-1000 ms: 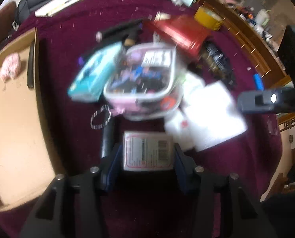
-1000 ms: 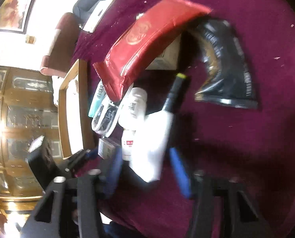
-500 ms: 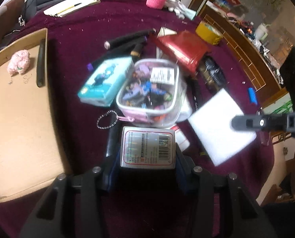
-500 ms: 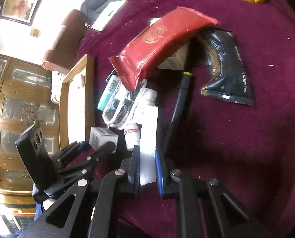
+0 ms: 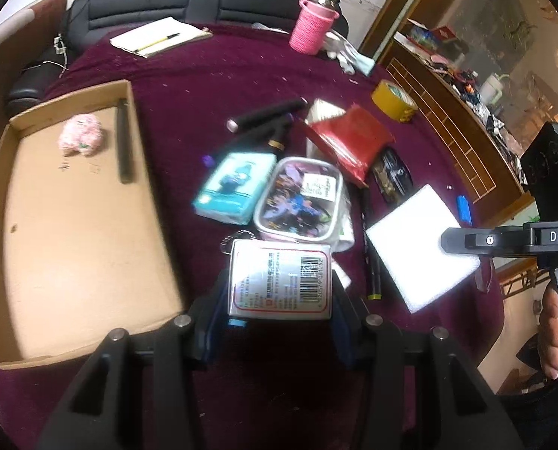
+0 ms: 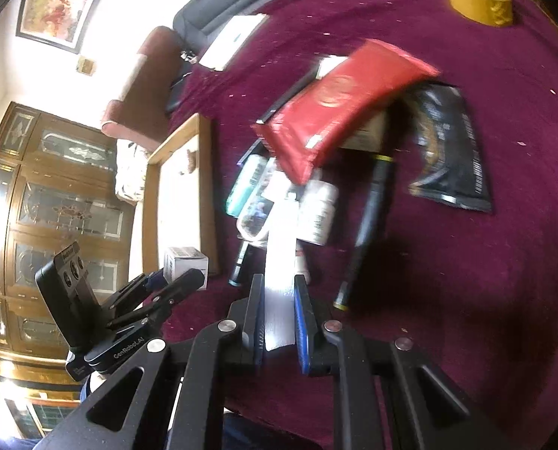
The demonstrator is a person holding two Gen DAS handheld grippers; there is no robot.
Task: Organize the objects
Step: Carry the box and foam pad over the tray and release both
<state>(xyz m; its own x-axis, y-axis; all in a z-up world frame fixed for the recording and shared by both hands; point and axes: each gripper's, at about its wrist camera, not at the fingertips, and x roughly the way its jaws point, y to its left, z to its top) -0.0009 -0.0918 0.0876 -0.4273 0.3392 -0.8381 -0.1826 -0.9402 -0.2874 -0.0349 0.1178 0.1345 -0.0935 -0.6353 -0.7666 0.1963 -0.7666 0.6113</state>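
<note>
Above the maroon surface (image 5: 189,75), my left gripper (image 5: 281,296) jaws clamp a silver box (image 5: 281,281); my right gripper (image 6: 279,322) jaws pinch a white foam pad (image 6: 279,300).

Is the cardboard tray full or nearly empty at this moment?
Nearly empty: the cardboard tray holds only a pink knitted item and a dark stick.

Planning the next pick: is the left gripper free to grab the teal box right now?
Probably not: the left gripper is already shut on a silver box. The teal box lies uncovered, though.
</note>
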